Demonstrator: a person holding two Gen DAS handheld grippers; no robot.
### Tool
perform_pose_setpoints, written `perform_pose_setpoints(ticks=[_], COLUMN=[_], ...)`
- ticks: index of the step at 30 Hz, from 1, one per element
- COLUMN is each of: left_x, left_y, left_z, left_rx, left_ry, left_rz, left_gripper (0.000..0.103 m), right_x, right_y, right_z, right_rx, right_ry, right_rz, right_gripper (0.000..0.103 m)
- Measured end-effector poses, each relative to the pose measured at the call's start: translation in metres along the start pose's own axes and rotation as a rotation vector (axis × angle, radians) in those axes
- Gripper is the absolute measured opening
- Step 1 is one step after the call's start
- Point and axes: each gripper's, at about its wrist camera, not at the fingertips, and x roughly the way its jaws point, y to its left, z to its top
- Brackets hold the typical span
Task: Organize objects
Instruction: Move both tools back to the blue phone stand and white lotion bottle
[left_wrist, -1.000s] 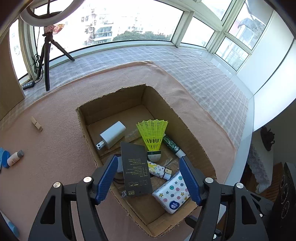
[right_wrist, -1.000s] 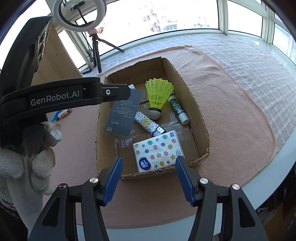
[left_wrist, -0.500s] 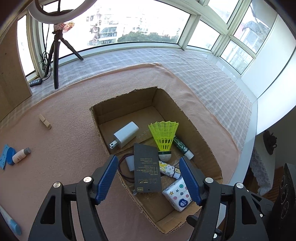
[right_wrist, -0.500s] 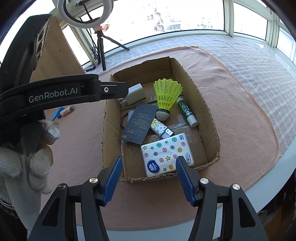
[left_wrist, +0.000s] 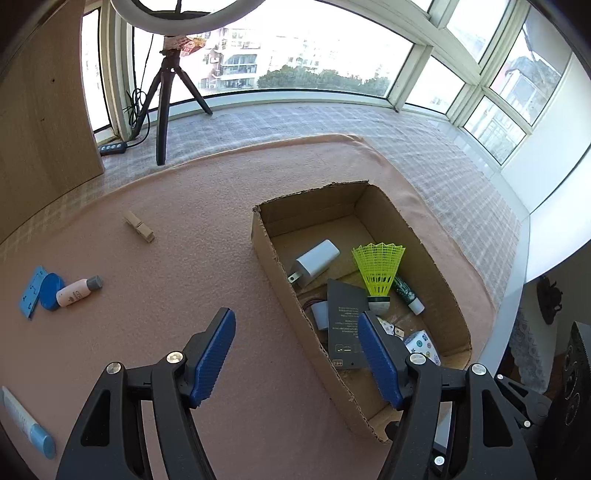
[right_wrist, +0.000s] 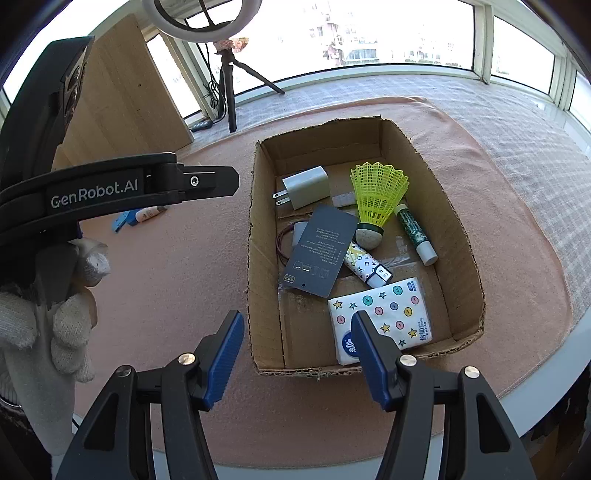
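Observation:
A cardboard box (right_wrist: 255, 221) on the pink mat holds a white charger (right_wrist: 306, 186), a yellow shuttlecock (right_wrist: 376, 195), a dark card (right_wrist: 321, 249), a green glue stick (right_wrist: 415, 232), a patterned lighter (right_wrist: 365, 264) and a tissue pack (right_wrist: 388, 314). My right gripper (right_wrist: 297, 328) hangs open and empty above the box's near left corner. In the left wrist view the left gripper (left_wrist: 295, 332) is open and empty over the mat at the box's (left_wrist: 266, 251) left wall. Loose on the mat lie a wooden clothespin (left_wrist: 138, 229), a pink bottle (left_wrist: 79, 291), a blue card with a disc (left_wrist: 38, 291) and a blue-capped tube (left_wrist: 26, 421).
A ring light on a tripod (left_wrist: 166, 103) and a wooden panel (left_wrist: 40, 110) stand at the back left by the window. The mat's right edge (left_wrist: 476, 280) runs close to the table's rim. A gloved hand (right_wrist: 55, 325) holds the left tool.
Both grippers have slid left, so the box now sits further right in each view. The left one has left the box's inside and is over the mat. Both jaws stay as wide as before.

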Motion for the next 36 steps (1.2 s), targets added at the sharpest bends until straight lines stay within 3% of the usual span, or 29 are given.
perform_pose_setpoints(ticks=[19, 30, 36], left_x=[-0.032, -0.049, -0.050], left_y=[0.142, 0.256, 0.319], left_z=[-0.034, -0.045, -0.032], left_rx=[-0.215, -0.367, -0.433], left_ry=[0.007, 0.009, 0.015], left_rz=[0.113, 0.201, 0.256], left_gripper=[0.072, 0.072, 0.071], right_x=[0.034, 0.058, 0.086], right_y=[0.070, 0.123, 0.150], right_z=[0.025, 0.077, 0.109], right_rx=[-0.092, -0.163, -0.172], right_ry=[0.033, 0.030, 0.073], right_rz=[0.064, 0.113, 0.159], right_gripper=[0.057, 0.057, 0.057])
